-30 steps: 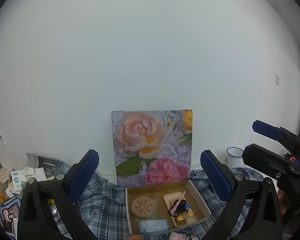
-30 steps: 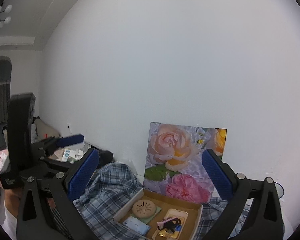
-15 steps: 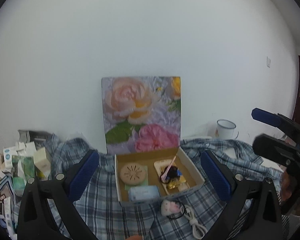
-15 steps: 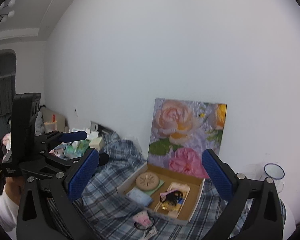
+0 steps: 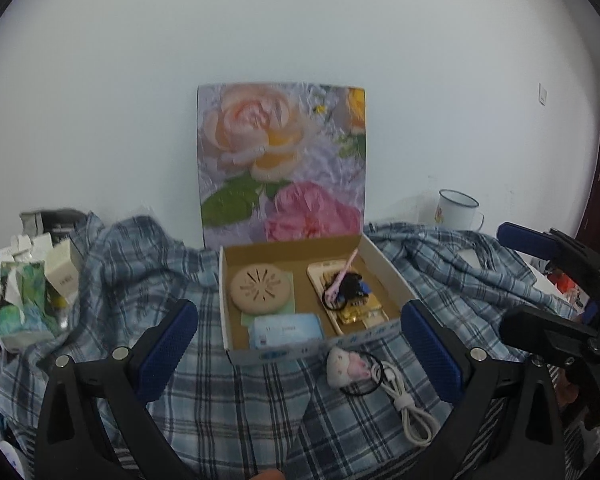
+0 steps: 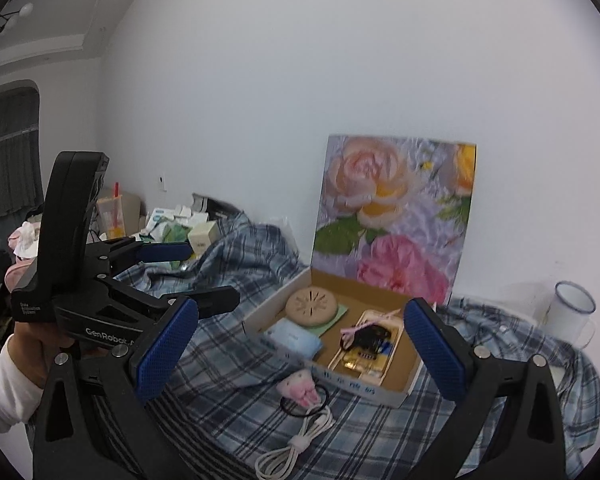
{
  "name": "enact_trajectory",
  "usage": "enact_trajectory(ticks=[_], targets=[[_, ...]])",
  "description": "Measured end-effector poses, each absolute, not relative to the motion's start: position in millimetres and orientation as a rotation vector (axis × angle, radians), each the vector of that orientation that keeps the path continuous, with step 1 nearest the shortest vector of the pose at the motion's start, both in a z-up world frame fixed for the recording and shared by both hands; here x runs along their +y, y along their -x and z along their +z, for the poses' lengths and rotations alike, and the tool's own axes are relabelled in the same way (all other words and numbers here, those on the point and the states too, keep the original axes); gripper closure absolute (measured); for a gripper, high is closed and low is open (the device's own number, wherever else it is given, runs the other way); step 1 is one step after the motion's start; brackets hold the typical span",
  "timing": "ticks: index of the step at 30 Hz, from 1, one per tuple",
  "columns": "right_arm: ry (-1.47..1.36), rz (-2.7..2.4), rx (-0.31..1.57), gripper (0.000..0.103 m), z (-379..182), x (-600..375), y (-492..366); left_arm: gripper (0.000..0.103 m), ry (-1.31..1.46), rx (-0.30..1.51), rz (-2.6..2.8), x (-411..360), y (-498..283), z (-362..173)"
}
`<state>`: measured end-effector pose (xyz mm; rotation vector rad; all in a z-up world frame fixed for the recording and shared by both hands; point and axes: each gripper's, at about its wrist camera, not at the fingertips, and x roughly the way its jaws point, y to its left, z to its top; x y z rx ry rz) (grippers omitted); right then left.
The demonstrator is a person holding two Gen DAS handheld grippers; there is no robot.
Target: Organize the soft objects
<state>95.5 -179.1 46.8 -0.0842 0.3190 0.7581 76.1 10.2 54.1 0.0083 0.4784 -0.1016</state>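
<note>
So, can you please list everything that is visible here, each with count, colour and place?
cardboard box: 1, brown, open, on the shirt
plaid shirt: 1, blue-white, spread under the box
round vented disc: 1, beige, in the box, left
tissue pack: 1, light blue, box front
plush hair tie: 1, pink-white, before the box
coiled cable: 1, white, beside the hair tie
flower painting: 1, leaning on the wall
enamel mug: 1, white, far right
left gripper: fingers open
right gripper: fingers open
</note>
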Motion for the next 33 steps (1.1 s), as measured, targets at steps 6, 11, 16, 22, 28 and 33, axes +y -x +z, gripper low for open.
enact_trajectory(ticks=[6,11,16,22,28,33], targets=[[0.070,0.769,0.363,0.000,25.9,-179.9,-103.8,0.000,-0.018,0.520,-0.114,7.0,-83.0,33.9],[0.074,0.776,0.381,0.000,12.9,-182.0,-108.3,0.000,-0.025,0.563,-0.117,4.3,-89.6,17.5],[0.078,0.777,0.418,0.000,0.2,-180.8,-114.8,0.000,-0.058,0.598,-0.103,-1.5,-94.6,4.1],[0.128,0.782,0.472,0.000,-15.0,-170.9,-119.6,0.000,-0.082,0.624,-0.100,-5.7,-98.2,-8.0],[0.136,0.787,0.504,0.000,-22.4,-170.1,-123.1,0.000,-0.086,0.641,-0.093,-6.9,-101.3,-13.2],[0.149,0.769,0.540,0.000,-26.2,-173.3,-130.7,0.000,-0.072,0.653,-0.091,-4.0,-103.5,-15.2]])
